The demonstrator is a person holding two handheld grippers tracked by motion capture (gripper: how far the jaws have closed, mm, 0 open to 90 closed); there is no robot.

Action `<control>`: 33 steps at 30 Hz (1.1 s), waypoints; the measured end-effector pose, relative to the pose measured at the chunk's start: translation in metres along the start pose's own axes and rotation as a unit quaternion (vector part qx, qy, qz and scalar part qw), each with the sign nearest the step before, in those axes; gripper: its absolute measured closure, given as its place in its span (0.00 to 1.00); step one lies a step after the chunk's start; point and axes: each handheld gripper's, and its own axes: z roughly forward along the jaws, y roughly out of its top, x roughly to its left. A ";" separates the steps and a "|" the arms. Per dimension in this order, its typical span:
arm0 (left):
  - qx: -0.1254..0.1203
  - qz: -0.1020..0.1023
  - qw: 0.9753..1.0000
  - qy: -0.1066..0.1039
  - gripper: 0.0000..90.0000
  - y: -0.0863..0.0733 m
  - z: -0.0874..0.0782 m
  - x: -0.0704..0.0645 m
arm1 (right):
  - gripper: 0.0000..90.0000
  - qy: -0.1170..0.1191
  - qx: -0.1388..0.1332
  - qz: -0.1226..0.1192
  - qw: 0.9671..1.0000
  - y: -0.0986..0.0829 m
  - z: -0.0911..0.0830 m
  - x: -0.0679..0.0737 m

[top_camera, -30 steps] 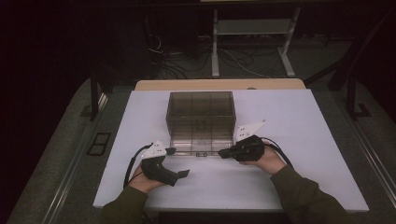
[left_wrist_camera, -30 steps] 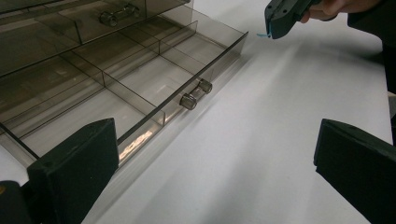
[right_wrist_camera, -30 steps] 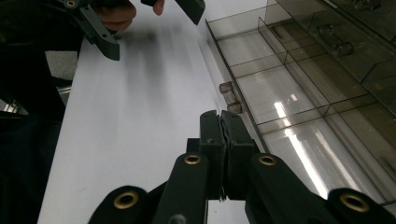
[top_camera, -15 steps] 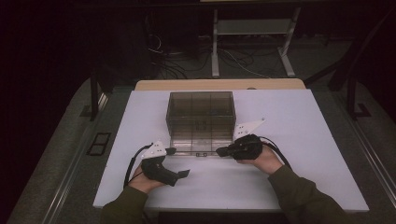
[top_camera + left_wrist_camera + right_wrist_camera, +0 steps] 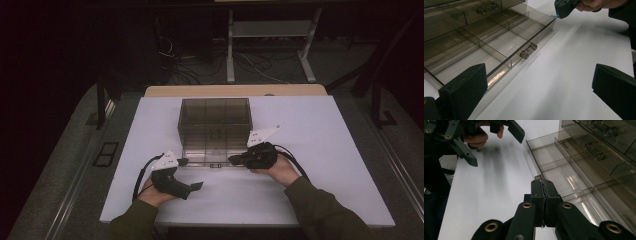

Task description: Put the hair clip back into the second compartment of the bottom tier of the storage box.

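Observation:
A smoky clear drawer cabinet (image 5: 215, 117) stands mid-table, its bottom drawer (image 5: 202, 154) pulled out toward me. The drawer's divided compartments (image 5: 499, 42) look empty, and a small metal handle (image 5: 529, 50) sits on its front wall. My left gripper (image 5: 191, 173) is open on the table, in front of the drawer's left end, jaws wide apart (image 5: 539, 82) with nothing between them. My right gripper (image 5: 232, 160) is shut and its tip (image 5: 543, 182) is right at the drawer's front wall, to the right of the handle. I see nothing held in it.
The white table (image 5: 325, 150) has free room on both sides of the cabinet and in front. The closed upper drawers carry similar handles (image 5: 594, 150). Dark floor, cables and a stand lie beyond the far edge.
The right gripper has slid a little to the left along the drawer's front. The left gripper and the drawer have not moved.

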 end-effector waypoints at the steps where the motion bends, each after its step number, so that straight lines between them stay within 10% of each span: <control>1: 0.000 0.001 1.000 -0.001 0.00 0.000 0.000 0.000 | 0.97 -0.002 -0.001 0.000 1.000 0.001 0.000 0.000; 33: -0.001 0.002 1.000 -0.003 0.00 0.001 -0.001 0.000 | 0.97 -0.008 -0.008 0.012 1.000 0.020 0.021 -0.012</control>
